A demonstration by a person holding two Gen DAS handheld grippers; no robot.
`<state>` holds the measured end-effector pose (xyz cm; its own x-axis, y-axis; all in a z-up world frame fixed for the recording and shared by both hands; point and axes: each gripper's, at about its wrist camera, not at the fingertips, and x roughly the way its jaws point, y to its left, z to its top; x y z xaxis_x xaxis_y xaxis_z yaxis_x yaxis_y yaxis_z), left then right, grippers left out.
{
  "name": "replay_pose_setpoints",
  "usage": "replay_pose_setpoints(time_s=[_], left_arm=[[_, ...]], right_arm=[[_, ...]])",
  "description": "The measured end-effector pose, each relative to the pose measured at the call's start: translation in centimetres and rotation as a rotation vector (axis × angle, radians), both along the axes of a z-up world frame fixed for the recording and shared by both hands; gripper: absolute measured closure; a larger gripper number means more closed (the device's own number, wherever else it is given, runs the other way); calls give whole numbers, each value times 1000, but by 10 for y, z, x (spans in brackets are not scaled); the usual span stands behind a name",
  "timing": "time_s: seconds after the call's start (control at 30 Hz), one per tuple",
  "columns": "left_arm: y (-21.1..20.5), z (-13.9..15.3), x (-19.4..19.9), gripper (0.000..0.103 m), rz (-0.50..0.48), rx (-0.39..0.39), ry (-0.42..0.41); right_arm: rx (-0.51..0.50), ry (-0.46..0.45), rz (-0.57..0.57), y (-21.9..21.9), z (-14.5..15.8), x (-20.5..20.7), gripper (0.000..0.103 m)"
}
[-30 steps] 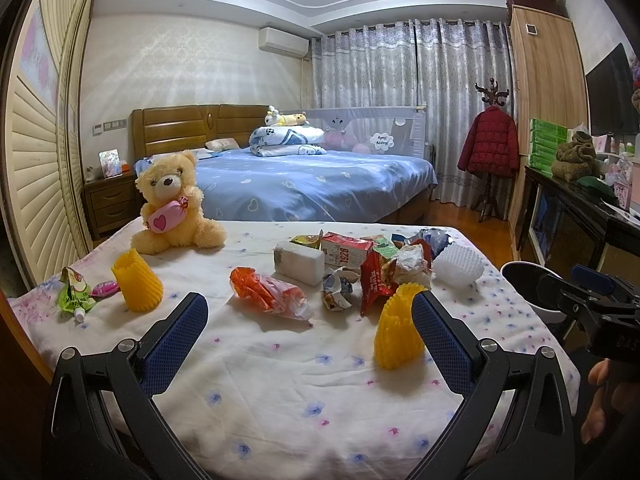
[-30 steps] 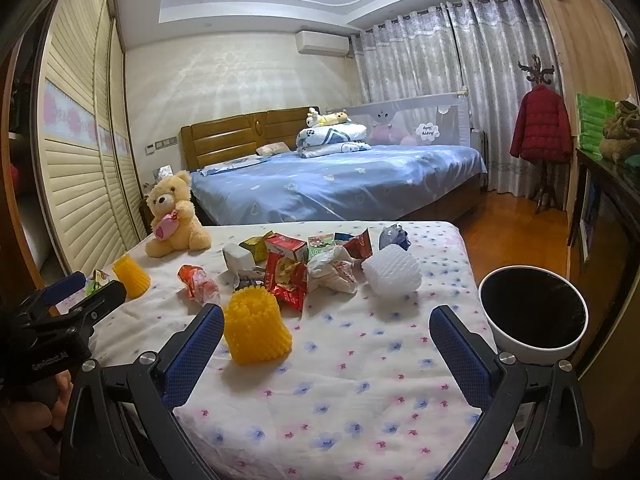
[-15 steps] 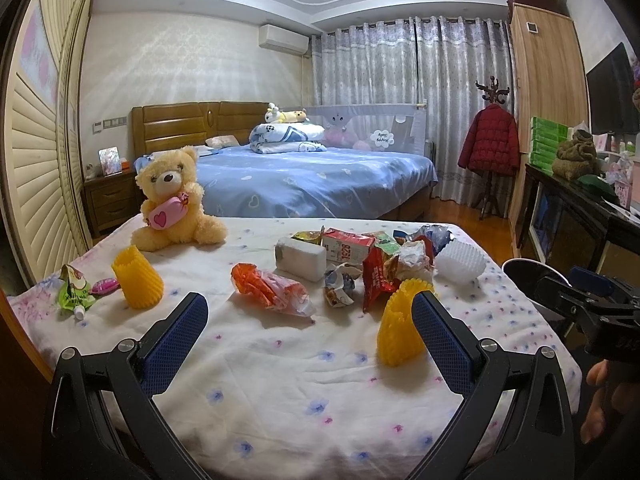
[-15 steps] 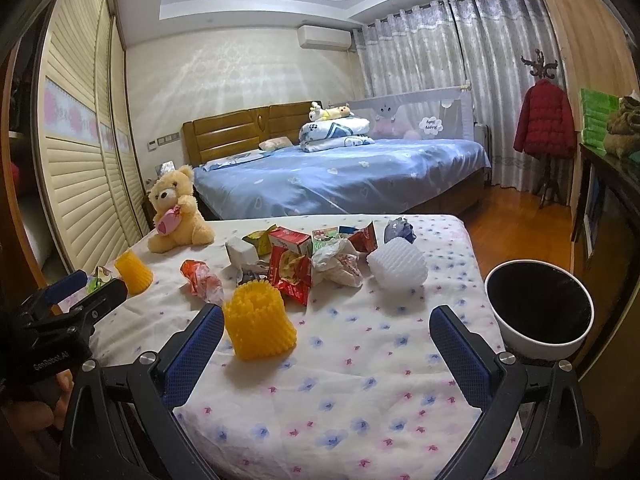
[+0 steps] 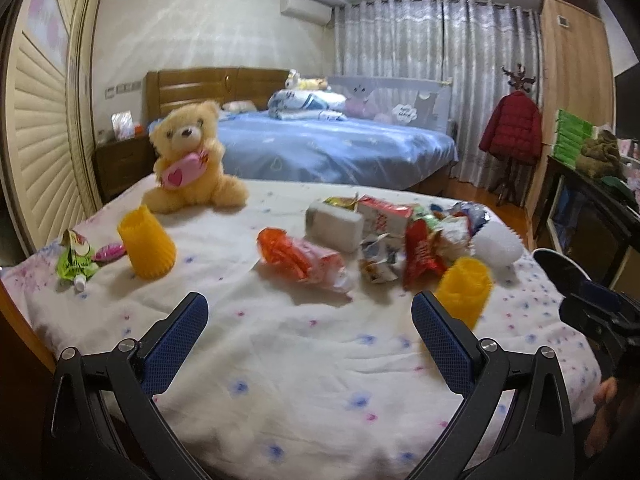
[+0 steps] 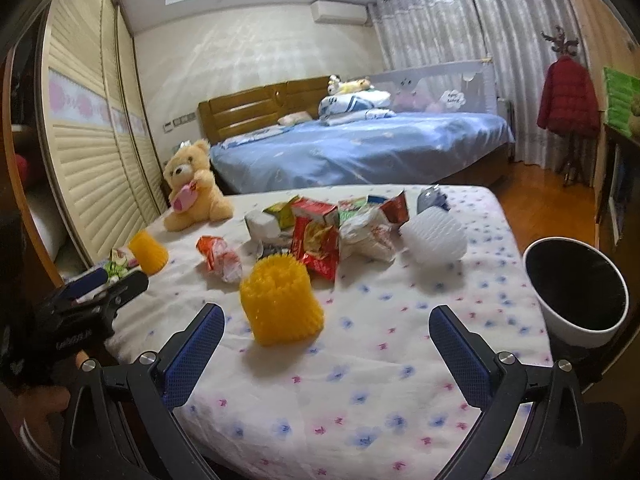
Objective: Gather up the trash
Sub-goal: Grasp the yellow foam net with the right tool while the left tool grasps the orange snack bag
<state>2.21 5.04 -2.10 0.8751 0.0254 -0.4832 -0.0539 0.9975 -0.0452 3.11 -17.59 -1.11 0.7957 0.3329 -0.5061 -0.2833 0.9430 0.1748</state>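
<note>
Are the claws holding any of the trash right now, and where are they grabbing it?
No. The left claw and the right claw are both open and empty. The yellow foam net sits untouched on the bedsheet.

We hold our black left gripper with blue-padded fingers (image 5: pixel 306 328) spread wide and empty; our matching black right gripper (image 6: pixel 327 342) is likewise agape, both hovering level, side by side.
</note>
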Motion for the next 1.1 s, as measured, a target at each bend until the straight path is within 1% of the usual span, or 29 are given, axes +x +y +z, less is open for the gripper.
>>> replay_pose_setpoints(time_s=[0.03, 0.1, 0.3, 0.47, 0.57, 0.67, 0.87, 0.93, 1.0, 1.03, 1.07, 1.1], left_arm=[[2, -2, 4, 0, 1, -1, 9], [6, -8, 16, 0, 2, -3, 39], [10, -22, 48, 3, -8, -3, 106], [11, -30, 75, 5, -18, -27, 164], [10, -35, 92, 6, -24, -31, 199], [8, -40, 105, 6, -25, -41, 228], [1, -48, 126, 6, -11, -27, 279], [-1, -52, 135, 15, -9, -25, 306], [-2, -56, 141, 29, -16, -37, 335], [-2, -57, 143, 32, -25, -45, 342], [-2, -58, 144, 40, -37, -53, 344], [-4, -58, 144, 47, -51, -58, 343]], right_arm=[[-6, 4, 8, 2, -2, 2, 6], [-9, 23, 36, 8, -6, 7, 8], [-2, 83, 100, 21, -22, 27, 9], [9, 129, 134, 26, -34, 47, 9], [24, 159, 152, 28, -39, 57, 9], [27, 180, 168, 31, -43, 66, 11], [39, 211, 197, 34, -49, 82, 12], [44, 221, 209, 35, -52, 86, 12], [54, 236, 223, 37, -55, 90, 12], [61, 242, 228, 37, -56, 92, 13], [67, 247, 233, 37, -56, 93, 13], [72, 249, 237, 37, -56, 94, 17]])
